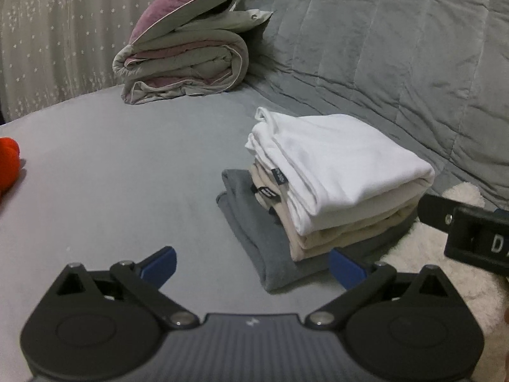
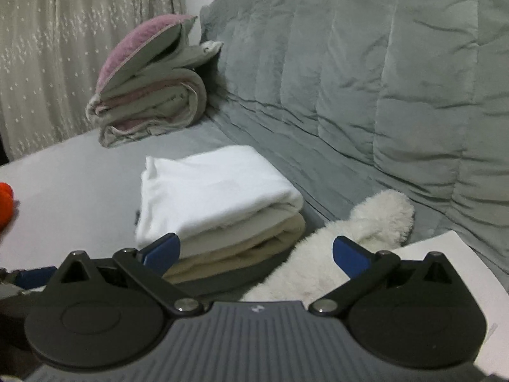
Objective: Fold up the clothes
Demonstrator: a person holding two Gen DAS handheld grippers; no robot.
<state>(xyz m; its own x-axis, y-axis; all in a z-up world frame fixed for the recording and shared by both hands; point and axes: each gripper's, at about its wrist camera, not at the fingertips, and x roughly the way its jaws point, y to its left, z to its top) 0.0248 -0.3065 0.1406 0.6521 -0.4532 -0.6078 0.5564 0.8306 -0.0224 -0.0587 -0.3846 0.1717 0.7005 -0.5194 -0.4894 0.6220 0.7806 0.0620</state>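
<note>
The left gripper (image 1: 251, 270) stands with its blue-padded jaws spread wide and nothing between them. The right gripper (image 2: 256, 254) is likewise spread wide and empty. Neither pad touches cloth.

The task's goods are a neat stack of folded garments (image 1: 321, 197) on the grey bed sheet (image 1: 111, 172): a white folded top (image 1: 346, 165) uppermost, a cream folded garment (image 1: 321, 238) under it, and a dark grey knitted garment (image 1: 254, 232) at the bottom, its near-left edge projecting beyond the two above. Just right of the stack lies a white fluffy fleece item (image 2: 359, 226), unfolded and touching the stack's near-right foot.

Judgement: the stack appears complete and released; the fleece item looks to be the next piece. To do that step well, draw it clear of the stack onto the open sheet to the left, take it at two edges well apart and spread it flat before any fold, so the stack is not dragged askew.

Surface: the sheet is smooth and largely bare at near left. A quilted grey-green padded backrest (image 2: 366, 73) rises at far right; a folded mauve-and-grey quilt bundle (image 1: 184, 54) sits at the far end; a pale star-patterned curtain (image 1: 54, 31) hangs beyond. An orange object (image 1: 8, 159), not identifiable, shows at the left edge, and a flat white sheet-like item (image 2: 451, 273) lies at near right.
</note>
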